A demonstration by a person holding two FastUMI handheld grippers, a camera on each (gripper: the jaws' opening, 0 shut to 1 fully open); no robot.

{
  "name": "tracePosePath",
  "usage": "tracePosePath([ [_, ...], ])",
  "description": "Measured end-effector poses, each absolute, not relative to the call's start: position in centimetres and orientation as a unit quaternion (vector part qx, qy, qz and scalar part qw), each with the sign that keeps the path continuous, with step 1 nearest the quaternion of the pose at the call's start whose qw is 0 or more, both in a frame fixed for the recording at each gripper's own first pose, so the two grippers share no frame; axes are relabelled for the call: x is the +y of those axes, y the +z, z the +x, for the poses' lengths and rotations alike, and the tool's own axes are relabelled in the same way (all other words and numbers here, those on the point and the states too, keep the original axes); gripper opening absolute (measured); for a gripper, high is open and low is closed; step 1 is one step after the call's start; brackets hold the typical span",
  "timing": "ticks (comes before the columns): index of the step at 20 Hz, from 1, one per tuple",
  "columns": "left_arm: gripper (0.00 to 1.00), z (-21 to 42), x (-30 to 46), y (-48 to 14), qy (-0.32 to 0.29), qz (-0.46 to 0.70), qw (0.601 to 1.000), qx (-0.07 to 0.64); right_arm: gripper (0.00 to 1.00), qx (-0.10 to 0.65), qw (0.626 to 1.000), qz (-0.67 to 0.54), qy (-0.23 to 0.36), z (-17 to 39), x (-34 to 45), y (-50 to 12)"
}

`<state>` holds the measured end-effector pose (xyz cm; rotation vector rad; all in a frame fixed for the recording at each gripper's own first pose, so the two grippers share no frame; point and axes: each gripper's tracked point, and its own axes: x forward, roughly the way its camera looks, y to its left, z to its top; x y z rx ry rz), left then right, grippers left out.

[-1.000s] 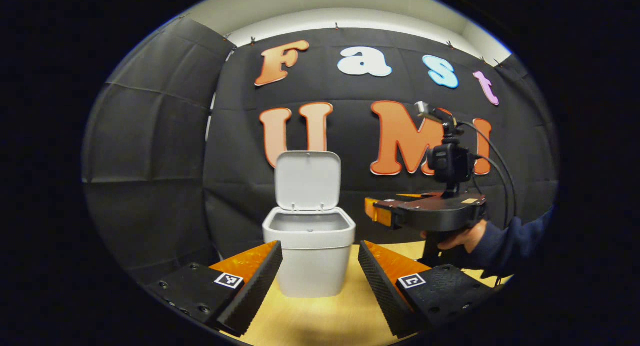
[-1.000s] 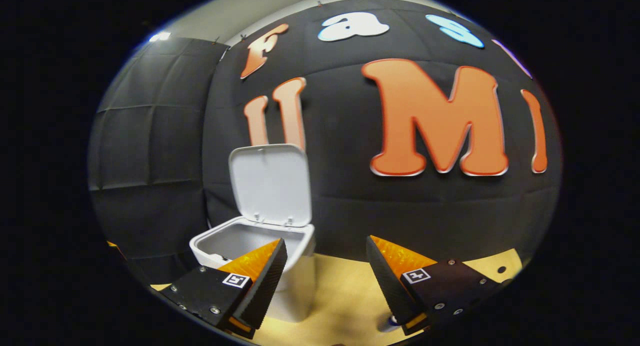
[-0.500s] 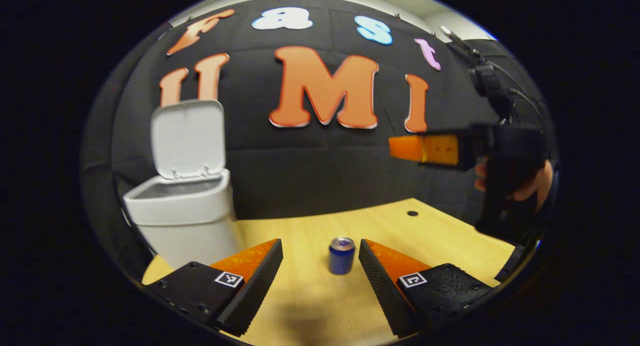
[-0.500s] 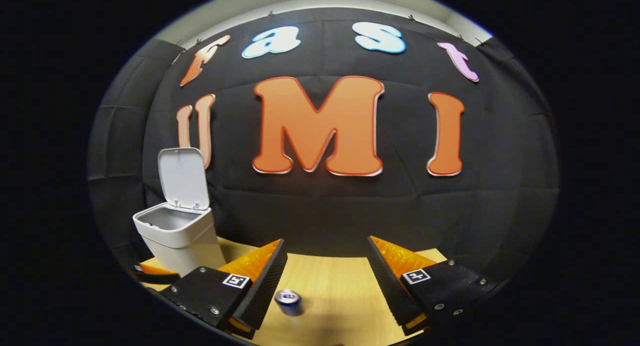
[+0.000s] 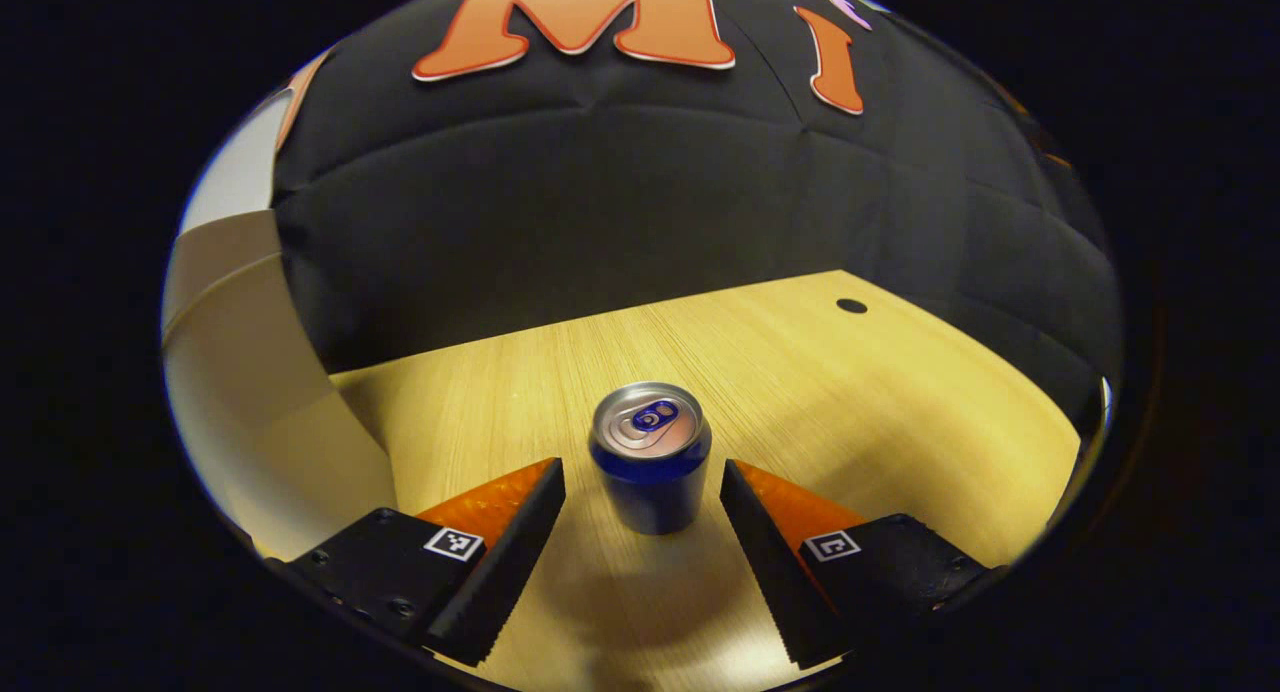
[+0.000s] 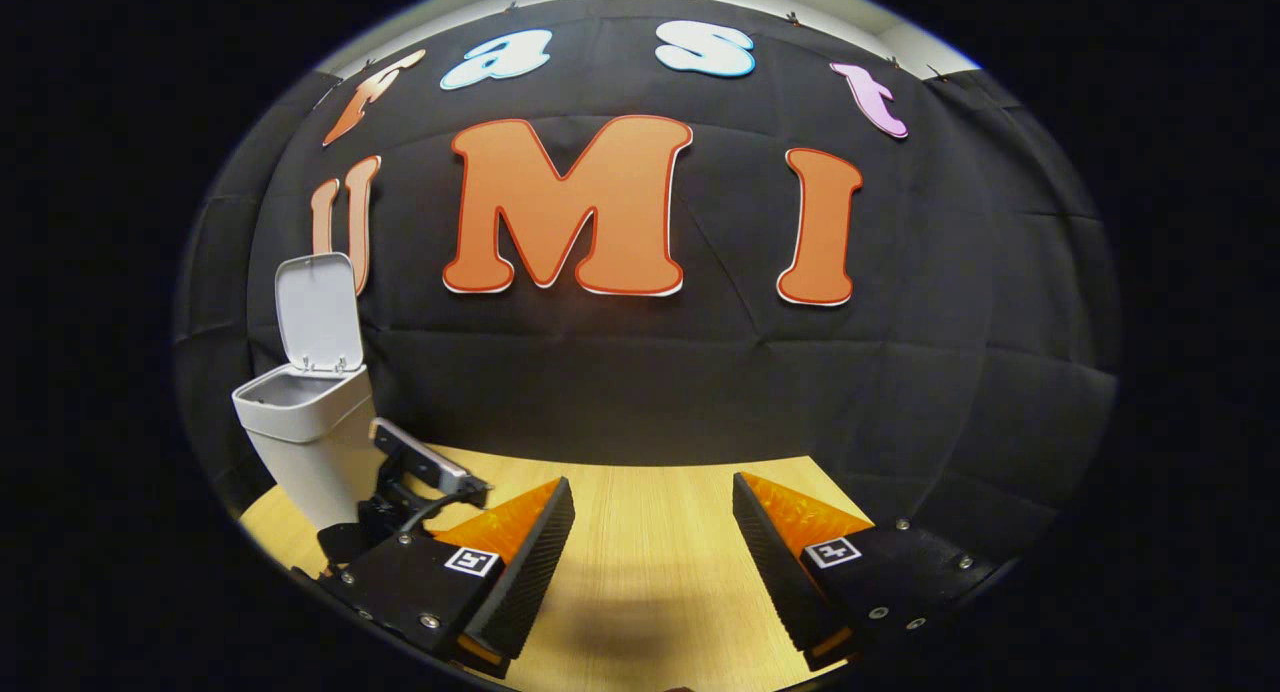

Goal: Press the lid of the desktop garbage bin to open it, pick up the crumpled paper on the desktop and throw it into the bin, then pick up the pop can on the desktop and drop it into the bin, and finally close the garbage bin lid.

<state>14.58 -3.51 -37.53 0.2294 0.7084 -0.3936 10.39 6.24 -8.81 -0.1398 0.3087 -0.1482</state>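
We are seeing the metal pop can (image 5: pixel 650 457), cylindrical with a shiny top, standing upright on the wood-grain worktop (image 5: pixel 850 392) between our left claw's (image 5: pixel 642 517) spread ridged fingers, untouched. Our right claw (image 6: pixel 650 527) is hanging agape. The smooth plastic bin (image 6: pixel 305 427) is standing with its lid (image 6: pixel 318 312) raised.

Both tongs share one build. The left tongs (image 5: pixel 640 492) carry two wedge-shaped fingers with ribbed inner faces on dark bases; each base bears a small square black-and-white marker and round screw heads. The right tongs (image 6: pixel 648 507) look the same, screws along the base edges.
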Motion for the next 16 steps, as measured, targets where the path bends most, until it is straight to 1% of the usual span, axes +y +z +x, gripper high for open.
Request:
tracePosePath([
  [2, 1.00, 15.7, -4.0, -38.7, -0.195, 0.128, 0.911, 0.340, 0.95, 0.154, 0.982, -0.072, -0.082, 9.8, 5.8, -8.6],
  [4, 0.99, 16.3, -3.9, -39.8, -0.190, 0.170, 0.905, 0.340, 0.95, 0.166, 0.980, -0.072, -0.081, 9.4, 5.9, -9.7],
  [5, 0.97, 16.4, -4.0, -39.6, -0.188, 0.171, 0.906, 0.337, 0.95, 0.177, 0.978, -0.077, -0.080, 9.2, 6.2, -10.6],
  [6, 0.87, 16.2, -4.0, -39.7, -0.194, 0.159, 0.908, 0.336, 0.95, 0.187, 0.976, -0.079, -0.074, 9.0, 6.6, -11.4],
  [8, 0.84, 16.3, -3.5, -38.6, -0.190, 0.143, 0.913, 0.333, 0.95, 0.191, 0.976, -0.080, -0.065, 9.0, 6.9, -11.7],
  [11, 0.81, 16.8, -3.8, -35.3, -0.184, 0.096, 0.928, 0.310, 0.95, 0.185, 0.979, -0.069, -0.054, 9.3, 7.4, -11.5],
  [12, 0.79, 17.0, -3.6, -33.3, -0.184, 0.077, 0.935, 0.292, 0.95, 0.184, 0.979, -0.065, -0.052, 9.4, 7.5, -11.4],
  [16, 0.77, 17.0, -2.1, -25.8, -0.158, 0.082, 0.961, 0.213, 0.95, 0.181, 0.982, -0.050, -0.030, 10.2, 9.8, -11.9],
])
